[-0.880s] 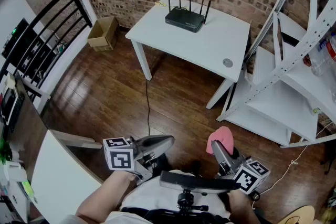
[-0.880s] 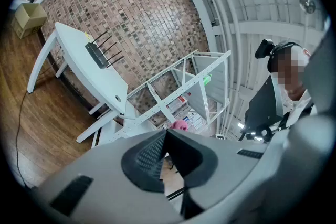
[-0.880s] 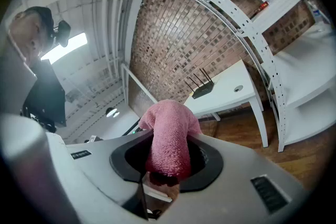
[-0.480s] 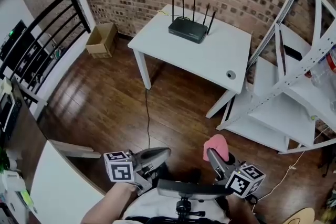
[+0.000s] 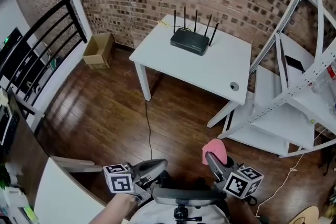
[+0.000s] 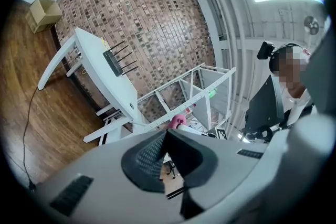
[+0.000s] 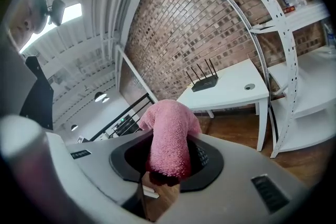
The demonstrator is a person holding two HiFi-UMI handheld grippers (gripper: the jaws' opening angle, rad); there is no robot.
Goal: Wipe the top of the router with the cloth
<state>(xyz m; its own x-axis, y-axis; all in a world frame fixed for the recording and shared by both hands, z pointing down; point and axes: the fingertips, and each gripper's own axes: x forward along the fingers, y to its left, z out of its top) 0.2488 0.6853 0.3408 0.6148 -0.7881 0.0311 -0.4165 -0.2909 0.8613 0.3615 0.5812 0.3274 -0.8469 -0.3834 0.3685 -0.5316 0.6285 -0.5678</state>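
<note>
A black router with several upright antennas stands near the far edge of a white table, well ahead of both grippers. My right gripper is low in the head view, shut on a pink cloth that sticks up past its jaws. In the right gripper view the cloth fills the jaws of the right gripper, with the router far beyond. My left gripper is shut and holds nothing. From the left gripper the router shows at the upper left.
A white metal shelf rack stands right of the table. A cardboard box sits by the brick wall, a black railing runs at left, and a cable crosses the wooden floor. A person stands beside the left gripper.
The table and router have slid lower and grown slightly in the head view as the camera came closer. Both grippers sit a little lower in frame, cloth still held.
</note>
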